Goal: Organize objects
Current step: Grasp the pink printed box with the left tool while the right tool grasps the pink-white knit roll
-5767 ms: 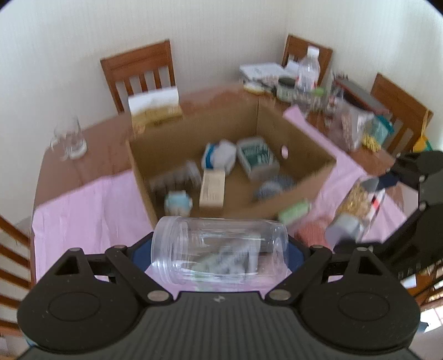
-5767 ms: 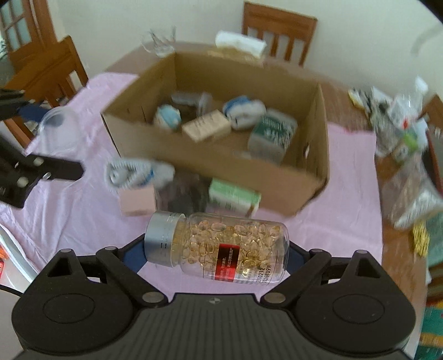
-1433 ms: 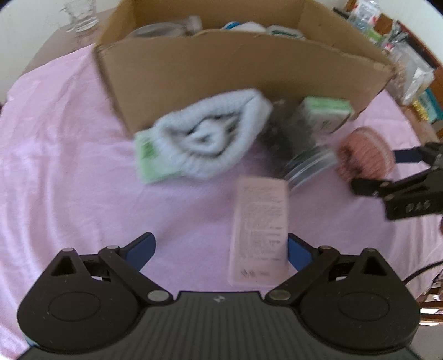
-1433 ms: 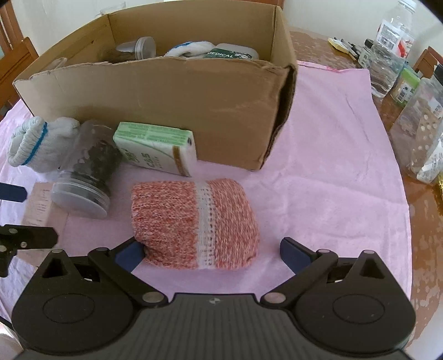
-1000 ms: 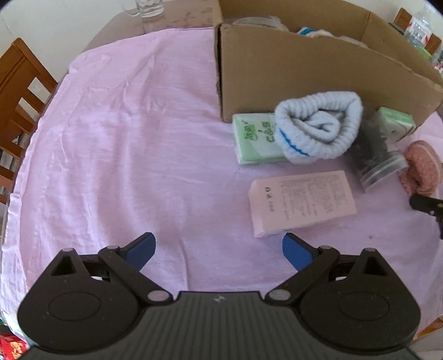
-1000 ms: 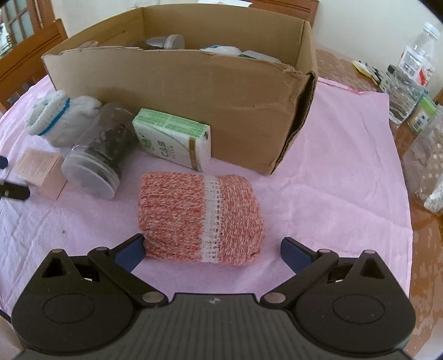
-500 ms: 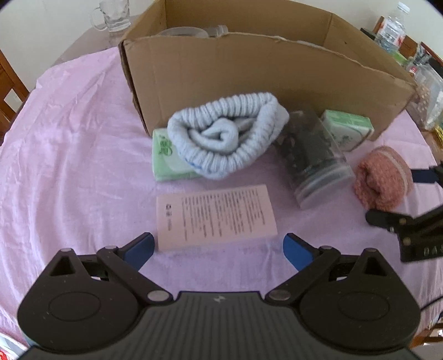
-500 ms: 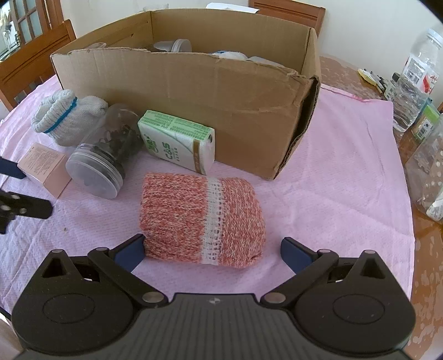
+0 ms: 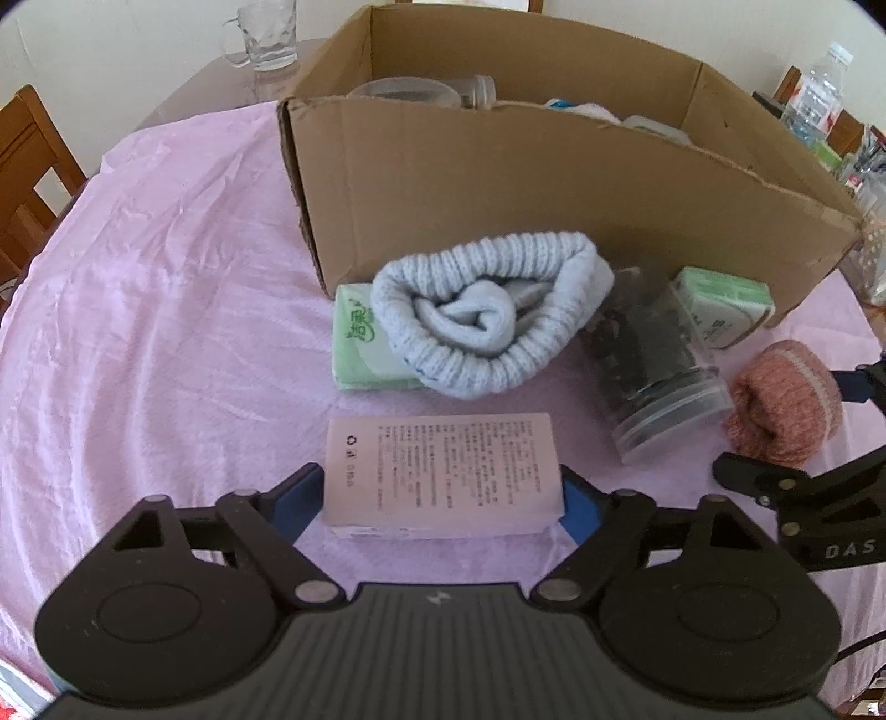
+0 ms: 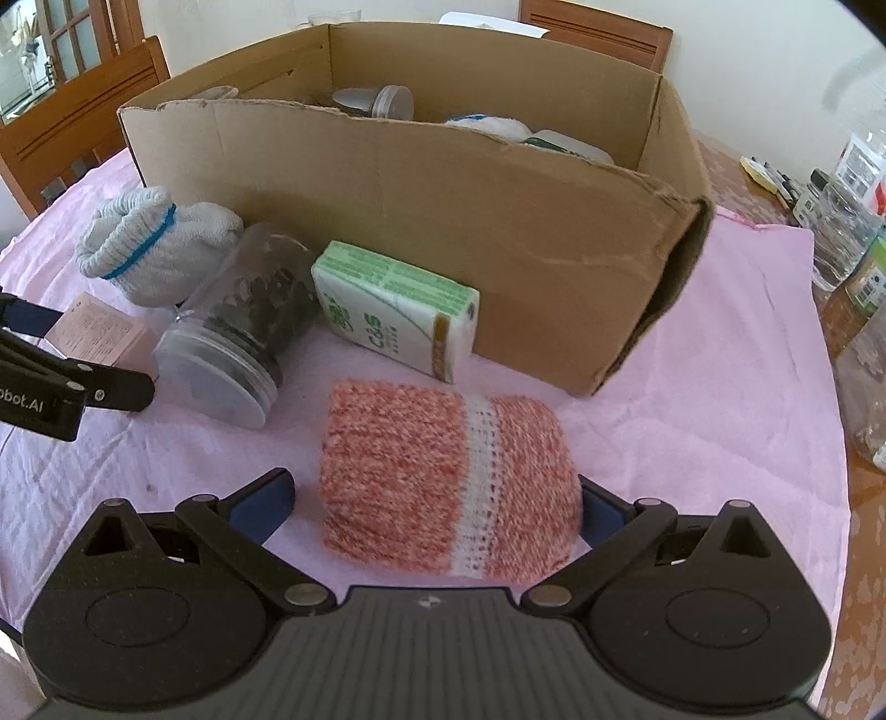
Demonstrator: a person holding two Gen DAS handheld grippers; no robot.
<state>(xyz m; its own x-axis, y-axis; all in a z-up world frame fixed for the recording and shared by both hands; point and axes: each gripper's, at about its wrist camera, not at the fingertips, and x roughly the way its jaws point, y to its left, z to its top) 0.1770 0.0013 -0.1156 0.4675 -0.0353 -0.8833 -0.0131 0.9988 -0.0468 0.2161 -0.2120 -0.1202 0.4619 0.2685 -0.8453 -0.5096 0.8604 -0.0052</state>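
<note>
A pink box [image 9: 443,473] lies flat on the pink cloth, between the fingers of my left gripper [image 9: 443,501], whose pads touch both its ends. A rolled pink knit sock [image 10: 448,482] lies between the fingers of my right gripper [image 10: 437,507]; the right pad touches it, a gap shows on the left. The cardboard box [image 9: 554,183] stands behind, with jars and packs inside. A rolled white sock [image 9: 487,315], a clear jar of dark bits [image 9: 653,360] and two green tissue packs [image 9: 360,349] [image 10: 396,318] lie along its front wall.
A glass mug [image 9: 266,33] stands on the bare table far left. Bottles and jars [image 10: 847,238] stand at the right edge. Wooden chairs [image 10: 83,111] surround the table. The right gripper shows in the left wrist view [image 9: 803,437].
My left gripper has moved forward and closed in on the ends of the pink box. My right gripper has moved forward around the pink sock and narrowed.
</note>
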